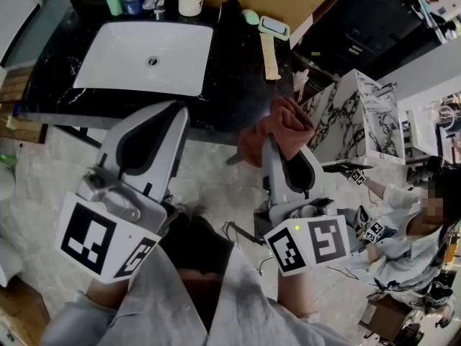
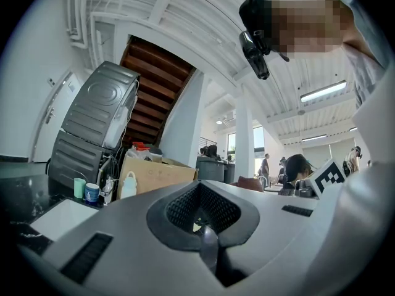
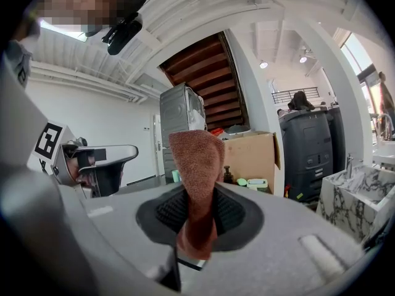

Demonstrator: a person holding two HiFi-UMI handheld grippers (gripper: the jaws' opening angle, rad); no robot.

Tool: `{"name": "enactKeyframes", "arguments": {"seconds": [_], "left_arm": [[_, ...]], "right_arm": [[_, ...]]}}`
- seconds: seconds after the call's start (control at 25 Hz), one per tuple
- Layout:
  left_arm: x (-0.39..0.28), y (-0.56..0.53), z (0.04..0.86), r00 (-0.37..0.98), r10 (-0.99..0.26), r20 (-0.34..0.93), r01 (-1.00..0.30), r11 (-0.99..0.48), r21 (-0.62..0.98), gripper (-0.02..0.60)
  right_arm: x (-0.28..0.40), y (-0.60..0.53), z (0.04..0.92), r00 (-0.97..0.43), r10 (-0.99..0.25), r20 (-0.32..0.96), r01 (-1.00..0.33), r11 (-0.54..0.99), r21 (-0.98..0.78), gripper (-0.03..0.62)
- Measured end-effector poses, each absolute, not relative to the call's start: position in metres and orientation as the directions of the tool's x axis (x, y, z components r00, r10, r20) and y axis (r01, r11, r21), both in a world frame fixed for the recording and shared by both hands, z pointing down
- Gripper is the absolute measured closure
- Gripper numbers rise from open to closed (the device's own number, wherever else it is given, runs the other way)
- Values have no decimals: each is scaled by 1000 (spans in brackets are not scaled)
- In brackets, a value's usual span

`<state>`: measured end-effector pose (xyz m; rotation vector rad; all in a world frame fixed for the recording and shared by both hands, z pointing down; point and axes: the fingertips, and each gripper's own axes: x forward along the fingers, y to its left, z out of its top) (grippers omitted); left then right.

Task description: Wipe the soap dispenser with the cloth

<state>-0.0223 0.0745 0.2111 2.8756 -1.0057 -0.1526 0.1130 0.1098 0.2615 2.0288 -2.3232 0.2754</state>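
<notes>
Since the cloth (image 1: 282, 125) is soft, light and limp, it bunches out beyond the right gripper (image 3: 197, 214), whose fingers are clamped on 1 fold of it. The soap dispenser (image 1: 232, 4), a dark pump bottle likely hard, slick and easy to tip, stands at the back of the worktop (image 1: 238, 85) just right of the sink (image 1: 115, 67), well apart from both grippers. The left gripper (image 1: 171, 114), fingers closed on nothing, could steady it by the body.

Head view looks steeply down; both gripper views look forward toward the shared counter (image 1: 241, 92).
</notes>
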Motion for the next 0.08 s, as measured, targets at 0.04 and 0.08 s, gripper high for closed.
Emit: {"name": "enactKeyframes", "arguments": {"seconds": [0.04,0.08], "left_arm": [[-23,75,212,778,-626,-63,-616,-778,120,578],[-23,75,212,777,-626,-61,-617,-778,120,578]], "right_arm": [[112,110,262,-144,-978,154,-986,129,-104,519],[112,111,263,-146,-977,157,-986,131,-104,519]]}}
